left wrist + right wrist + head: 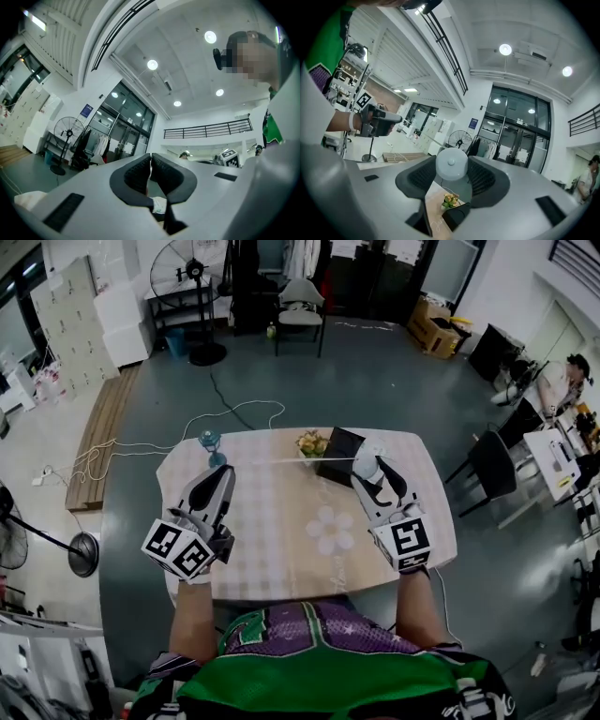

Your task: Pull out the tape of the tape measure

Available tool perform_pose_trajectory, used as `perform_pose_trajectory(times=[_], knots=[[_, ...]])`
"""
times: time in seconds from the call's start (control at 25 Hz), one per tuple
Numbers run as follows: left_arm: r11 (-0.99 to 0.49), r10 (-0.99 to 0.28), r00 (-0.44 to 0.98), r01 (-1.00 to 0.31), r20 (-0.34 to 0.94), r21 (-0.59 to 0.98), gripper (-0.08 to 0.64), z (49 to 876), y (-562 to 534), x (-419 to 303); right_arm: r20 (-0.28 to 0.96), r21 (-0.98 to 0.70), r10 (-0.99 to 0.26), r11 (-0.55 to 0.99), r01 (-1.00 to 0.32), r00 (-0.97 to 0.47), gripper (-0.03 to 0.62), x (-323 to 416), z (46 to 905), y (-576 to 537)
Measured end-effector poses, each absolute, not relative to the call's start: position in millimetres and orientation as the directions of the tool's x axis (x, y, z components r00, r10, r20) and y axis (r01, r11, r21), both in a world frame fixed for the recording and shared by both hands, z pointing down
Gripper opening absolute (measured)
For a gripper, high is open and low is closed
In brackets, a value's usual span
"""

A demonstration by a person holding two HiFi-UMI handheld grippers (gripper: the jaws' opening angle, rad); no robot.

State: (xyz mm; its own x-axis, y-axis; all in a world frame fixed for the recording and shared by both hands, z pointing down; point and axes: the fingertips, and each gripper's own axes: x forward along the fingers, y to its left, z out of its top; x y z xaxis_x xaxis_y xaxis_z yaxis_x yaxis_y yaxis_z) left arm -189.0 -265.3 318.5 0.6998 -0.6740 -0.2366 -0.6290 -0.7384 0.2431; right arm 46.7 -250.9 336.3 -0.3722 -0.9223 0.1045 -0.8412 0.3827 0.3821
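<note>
The tape measure (367,457) is a round white case, held up above the table's far side. My right gripper (368,468) is shut on it; in the right gripper view the case (451,164) sits between both pads. A thin tape (291,461) runs out of it to the left, level and taut, over to my left gripper (223,472). That gripper is shut on the tape's end, and in the left gripper view its pads (151,158) meet with only a thin strip between them. The right gripper view shows the tape (423,136) leading away to the left gripper (377,121).
The table (281,549) has a pale checked cloth. A black box (339,454), a small bunch of flowers (311,442) and a blue-green glass (210,442) stand along its far edge. A black chair (487,465) stands to the right, and a floor fan (82,554) to the left.
</note>
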Motion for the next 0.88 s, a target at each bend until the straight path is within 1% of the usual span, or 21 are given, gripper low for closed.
perform_pose_trajectory(times=[0.2, 0.4, 0.72, 0.88], knots=[[-0.719, -0.694, 0.680, -0.648, -0.234, 0.251, 0.032, 320.3, -270.9, -197.7, 0.111, 0.398, -0.931, 0.361, -0.843, -0.346, 0.218, 60.2, 337.3, -255.6], [-0.704, -0.710, 0.668, -0.663, -0.224, 0.254, 0.032, 322.9, -274.4, -203.8, 0.113, 0.407, -0.928, 0.369, -0.836, -0.354, 0.218, 54.7, 336.6, -255.2], [-0.659, -0.752, 0.621, -0.698, -0.221, 0.279, 0.032, 332.6, -285.9, -223.0, 0.113, 0.374, -0.955, 0.296, -0.879, -0.274, 0.218, 86.0, 343.8, -262.2], [-0.649, -0.760, 0.613, -0.704, -0.216, 0.287, 0.032, 336.9, -288.1, -225.7, 0.117, 0.371, -0.957, 0.290, -0.882, -0.265, 0.218, 89.2, 348.1, -262.6]])
